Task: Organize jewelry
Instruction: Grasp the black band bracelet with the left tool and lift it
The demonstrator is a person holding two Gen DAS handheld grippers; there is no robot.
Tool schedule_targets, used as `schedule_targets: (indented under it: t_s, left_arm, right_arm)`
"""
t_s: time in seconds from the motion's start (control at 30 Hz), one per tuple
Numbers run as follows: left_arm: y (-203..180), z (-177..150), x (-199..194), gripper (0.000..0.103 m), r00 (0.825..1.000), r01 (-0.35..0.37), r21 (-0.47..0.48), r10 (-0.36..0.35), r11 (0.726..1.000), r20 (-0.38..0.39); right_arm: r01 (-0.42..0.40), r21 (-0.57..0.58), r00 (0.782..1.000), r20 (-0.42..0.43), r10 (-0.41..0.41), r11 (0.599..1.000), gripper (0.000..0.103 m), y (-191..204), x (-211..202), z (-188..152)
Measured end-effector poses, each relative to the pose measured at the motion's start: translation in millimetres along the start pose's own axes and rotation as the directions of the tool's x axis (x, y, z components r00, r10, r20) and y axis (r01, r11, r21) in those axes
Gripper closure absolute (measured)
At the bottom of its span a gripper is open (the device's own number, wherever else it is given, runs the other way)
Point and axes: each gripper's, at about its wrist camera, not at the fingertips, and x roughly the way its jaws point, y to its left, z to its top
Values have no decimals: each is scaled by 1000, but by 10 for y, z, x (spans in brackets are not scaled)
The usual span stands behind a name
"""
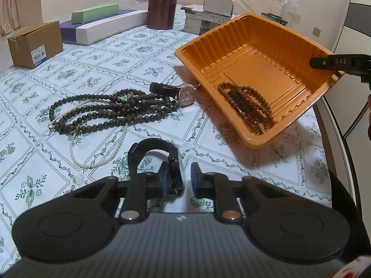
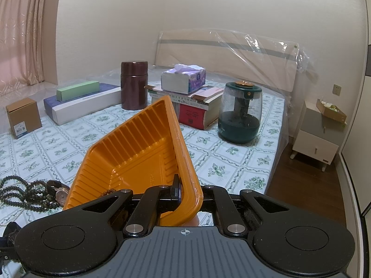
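Observation:
An orange plastic tray is tilted up on its near-right corner; several brown bead bracelets lie in its low end. My right gripper is shut on the tray's rim; it shows in the left wrist view. My left gripper is open around a black watch whose strap touches the left finger. On the tablecloth lie a long dark bead necklace, a pearl necklace and a silver-faced watch.
At the back stand a cardboard box, long flat boxes, a brown canister, books with a tissue pack and a green-glass humidifier. The table edge and a nightstand are at the right.

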Motion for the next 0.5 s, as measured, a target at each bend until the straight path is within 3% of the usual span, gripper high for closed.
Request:
schedule_targets:
  t_s: [0.5]
  left_arm:
    - [56, 73, -96, 95, 997, 68, -95, -64, 993, 43]
  right_arm:
    - [1, 0, 1000, 0, -1, 1000, 96, 1, -1, 1]
